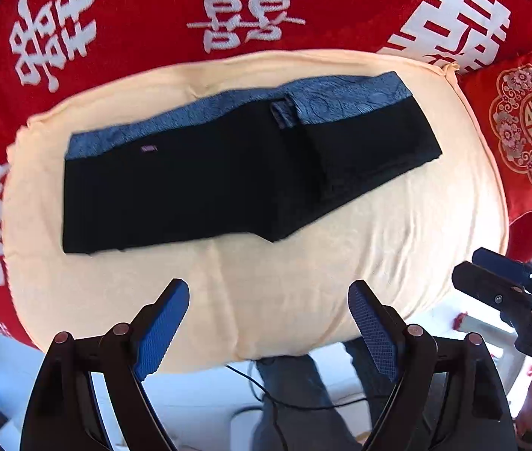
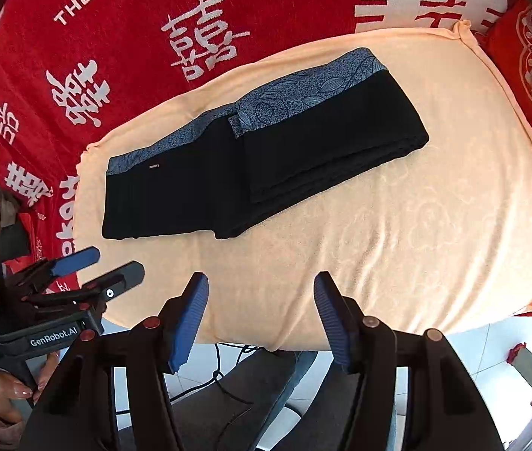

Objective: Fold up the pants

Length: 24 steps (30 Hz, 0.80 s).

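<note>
Black pants (image 1: 198, 188) with a blue-grey patterned waistband lie folded flat on a peach towel (image 1: 416, 225); one end is doubled over the rest. My left gripper (image 1: 269, 289) hovers above the towel's near edge, open, with nothing between its blue pads. From the right wrist view the same pants (image 2: 190, 188) rest on the towel (image 2: 435, 225), and my right gripper (image 2: 261, 280) hangs open and empty above the near edge. The left gripper (image 2: 115, 261) shows at the left there, open, held by a hand (image 2: 6, 394). The right gripper (image 1: 491, 267) shows at the right edge of the left wrist view.
A red blanket (image 1: 153, 18) with white characters lies under and around the towel. A red cushion (image 1: 529, 124) with gold embroidery sits beside the towel's right end. Below the near edge are a white floor, a black cable (image 2: 220, 376) and the person's grey-trousered legs (image 1: 296, 394).
</note>
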Each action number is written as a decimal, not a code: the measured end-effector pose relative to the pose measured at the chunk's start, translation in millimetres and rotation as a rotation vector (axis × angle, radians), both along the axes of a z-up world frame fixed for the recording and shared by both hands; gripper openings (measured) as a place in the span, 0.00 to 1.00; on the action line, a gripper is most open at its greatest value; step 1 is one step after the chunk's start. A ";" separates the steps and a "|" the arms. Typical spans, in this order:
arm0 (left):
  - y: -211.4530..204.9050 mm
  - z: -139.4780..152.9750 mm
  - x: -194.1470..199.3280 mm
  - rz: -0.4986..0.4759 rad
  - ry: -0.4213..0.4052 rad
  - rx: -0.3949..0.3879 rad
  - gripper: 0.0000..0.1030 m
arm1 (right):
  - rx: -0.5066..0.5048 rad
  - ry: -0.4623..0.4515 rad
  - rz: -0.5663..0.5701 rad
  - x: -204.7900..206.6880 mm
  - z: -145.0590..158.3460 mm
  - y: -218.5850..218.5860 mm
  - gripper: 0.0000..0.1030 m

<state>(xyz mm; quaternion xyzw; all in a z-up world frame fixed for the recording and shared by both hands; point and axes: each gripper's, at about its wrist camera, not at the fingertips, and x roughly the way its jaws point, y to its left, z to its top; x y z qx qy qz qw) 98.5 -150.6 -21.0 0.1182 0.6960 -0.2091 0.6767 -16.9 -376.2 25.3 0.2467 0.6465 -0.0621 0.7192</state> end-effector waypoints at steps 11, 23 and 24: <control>-22.4 11.8 -10.8 -0.033 0.007 -0.018 0.85 | -0.012 -0.007 -0.035 -5.2 8.0 -9.1 0.61; 7.6 14.4 -4.2 0.077 -0.007 -0.036 0.85 | -0.010 0.001 0.000 2.5 7.0 -1.0 0.61; 9.8 13.6 -4.9 0.085 -0.005 -0.038 0.85 | -0.010 0.006 0.008 2.2 5.6 1.0 0.61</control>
